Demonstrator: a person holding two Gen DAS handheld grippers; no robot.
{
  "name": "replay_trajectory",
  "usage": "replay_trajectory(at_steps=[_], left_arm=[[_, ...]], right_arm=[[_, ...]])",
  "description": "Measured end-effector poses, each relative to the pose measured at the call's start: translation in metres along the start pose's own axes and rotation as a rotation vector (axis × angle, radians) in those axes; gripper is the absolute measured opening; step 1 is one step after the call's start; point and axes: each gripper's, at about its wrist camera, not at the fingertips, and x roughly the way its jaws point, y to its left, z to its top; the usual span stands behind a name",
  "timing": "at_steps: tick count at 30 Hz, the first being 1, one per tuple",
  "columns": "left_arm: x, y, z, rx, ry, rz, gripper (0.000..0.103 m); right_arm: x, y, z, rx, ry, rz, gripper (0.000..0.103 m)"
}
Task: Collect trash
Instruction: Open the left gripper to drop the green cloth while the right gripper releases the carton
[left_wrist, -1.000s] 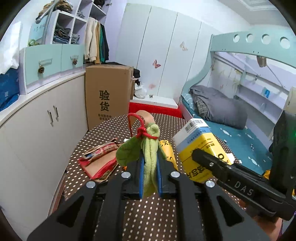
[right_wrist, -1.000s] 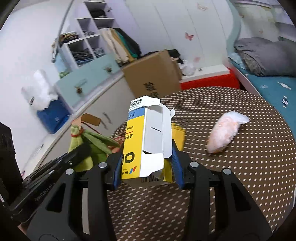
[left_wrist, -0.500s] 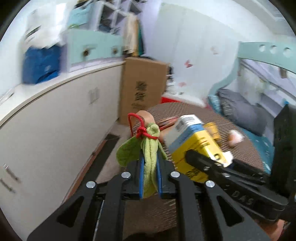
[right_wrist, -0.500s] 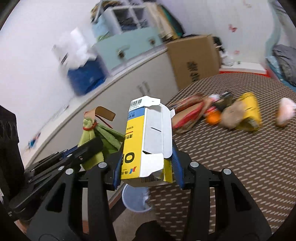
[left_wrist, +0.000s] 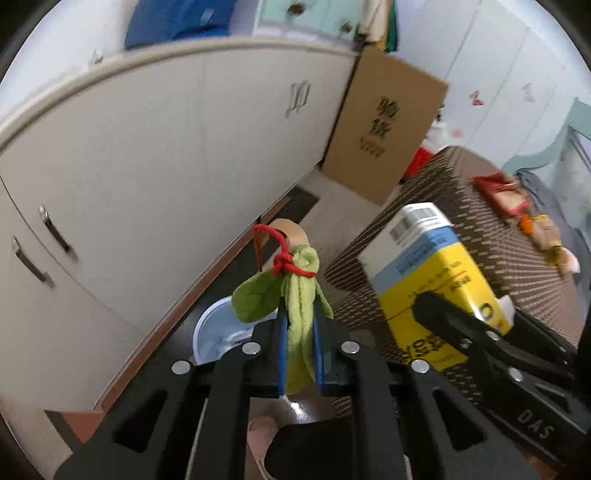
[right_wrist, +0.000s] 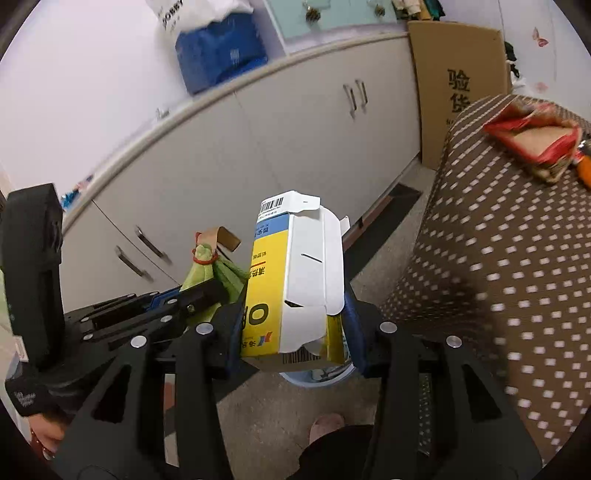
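A yellow, blue and white carton (right_wrist: 291, 288) is showing at frame centre; a green leaf bundle (left_wrist: 301, 295) is wearing a red band. At right, the brown tablecloth (right_wrist: 498, 258) is showing white dots. A pale blue bin (left_wrist: 218, 336) is sitting lower left.

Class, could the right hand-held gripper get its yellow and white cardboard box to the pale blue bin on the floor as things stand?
Probably yes. The right hand-held gripper holds the yellow and white cardboard box just above the pale blue bin, and nothing shows between them.
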Motion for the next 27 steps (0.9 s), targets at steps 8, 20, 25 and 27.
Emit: replay_trajectory(at_steps=[8, 20, 25, 27], left_arm=[[0.036, 0.021, 0.008, -0.054, 0.034, 0.029, 0.045], [0.046, 0.036, 0.008, -0.106, 0.040, 0.048, 0.072], [0.040, 0.040, 0.007, -0.130, 0.025, 0.054, 0.072], [0.036, 0.043, 0.007, -0.144, 0.016, 0.060, 0.072]], right_arm=[[0.028, -0.012, -0.002, 0.040, 0.009, -0.033, 0.045], [0.045, -0.018, -0.008, 0.066, 0.041, -0.037, 0.046], [0.050, -0.014, -0.004, 0.055, 0.048, -0.023, 0.046], [0.052, -0.010, -0.003, 0.047, 0.046, -0.019, 0.046]])
